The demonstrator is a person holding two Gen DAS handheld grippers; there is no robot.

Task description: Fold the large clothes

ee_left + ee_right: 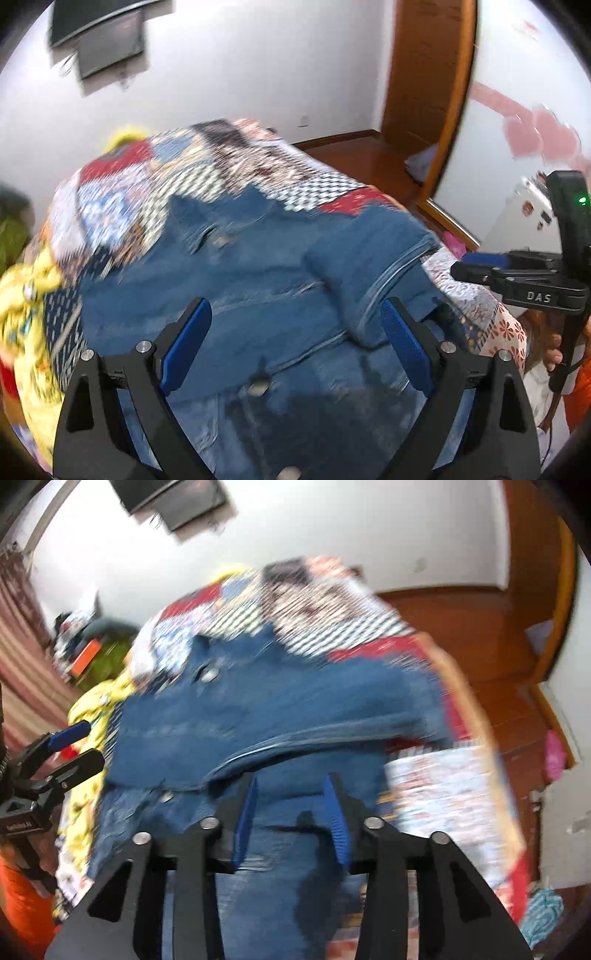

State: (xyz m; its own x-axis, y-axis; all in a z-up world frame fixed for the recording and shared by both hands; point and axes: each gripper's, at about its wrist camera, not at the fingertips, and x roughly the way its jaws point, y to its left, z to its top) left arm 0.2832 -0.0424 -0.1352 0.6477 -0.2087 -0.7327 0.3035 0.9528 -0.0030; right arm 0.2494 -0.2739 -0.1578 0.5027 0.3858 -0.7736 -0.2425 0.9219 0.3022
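A blue denim jacket (258,280) lies spread on a patchwork quilt (207,173); one part is folded over at its right side (373,254). My left gripper (295,310) is open above the jacket's near part, holding nothing. My right gripper (291,786) is open over the jacket (280,701), just in front of a folded seam edge; its blue pads (334,812) hold nothing. It also shows at the right edge of the left wrist view (465,264). The left gripper shows at the left edge of the right wrist view (79,744). Both views are motion-blurred.
Yellow patterned cloth (26,295) lies at the bed's left. A wooden floor (491,672) and wooden door frame (428,96) lie to the right of the bed. A dark screen (99,33) hangs on the white wall. Cluttered items (85,650) sit far left.
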